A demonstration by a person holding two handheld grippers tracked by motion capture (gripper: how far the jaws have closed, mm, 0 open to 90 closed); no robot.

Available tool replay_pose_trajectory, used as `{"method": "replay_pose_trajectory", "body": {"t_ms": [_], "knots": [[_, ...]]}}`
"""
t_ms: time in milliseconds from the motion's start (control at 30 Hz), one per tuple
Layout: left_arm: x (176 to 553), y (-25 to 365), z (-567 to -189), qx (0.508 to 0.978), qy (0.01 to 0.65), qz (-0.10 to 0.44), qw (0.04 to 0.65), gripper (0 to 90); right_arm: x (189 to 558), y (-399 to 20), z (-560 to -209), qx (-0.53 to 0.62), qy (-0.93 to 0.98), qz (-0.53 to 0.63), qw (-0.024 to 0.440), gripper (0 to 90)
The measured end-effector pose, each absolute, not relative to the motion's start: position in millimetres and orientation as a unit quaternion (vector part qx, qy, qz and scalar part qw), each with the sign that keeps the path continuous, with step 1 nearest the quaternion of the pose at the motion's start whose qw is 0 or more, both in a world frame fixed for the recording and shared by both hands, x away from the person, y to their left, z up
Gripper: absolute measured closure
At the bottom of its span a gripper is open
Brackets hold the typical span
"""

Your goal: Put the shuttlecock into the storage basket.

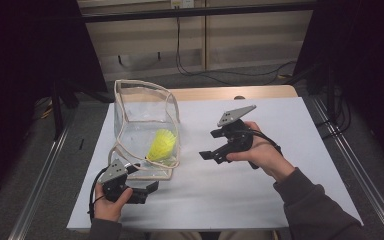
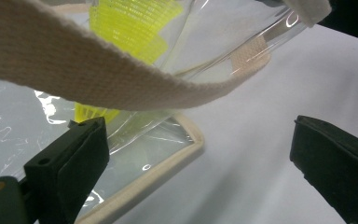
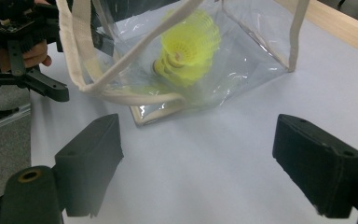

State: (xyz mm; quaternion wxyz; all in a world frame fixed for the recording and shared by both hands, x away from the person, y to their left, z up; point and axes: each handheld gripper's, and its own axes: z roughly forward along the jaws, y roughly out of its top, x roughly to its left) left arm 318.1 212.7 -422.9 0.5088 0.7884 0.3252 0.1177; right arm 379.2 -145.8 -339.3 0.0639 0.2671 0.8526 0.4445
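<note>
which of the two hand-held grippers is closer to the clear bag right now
The left hand-held gripper, by the clear bag's near bottom corner; its jaws stand open at the bag's cream trim. The right hand-held gripper hangs open farther off, over the bare white board.

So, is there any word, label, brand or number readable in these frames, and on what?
None can be read. The clear bag, its cream strap, the yellow shuttlecock and the white table carry no print. A small pale tag on the far wall is too small to read.
</note>
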Motion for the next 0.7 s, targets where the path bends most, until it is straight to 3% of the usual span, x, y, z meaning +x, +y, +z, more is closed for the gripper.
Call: {"method": "replay_pose_trajectory", "body": {"t_ms": [700], "knots": [[318.1, 212.7, -422.9, 0.788, 0.326, 0.118, 0.509, 4.6, 367.7, -174.4, -357.6, 0.278, 0.844, 0.455, 0.066, 12.4]]}}
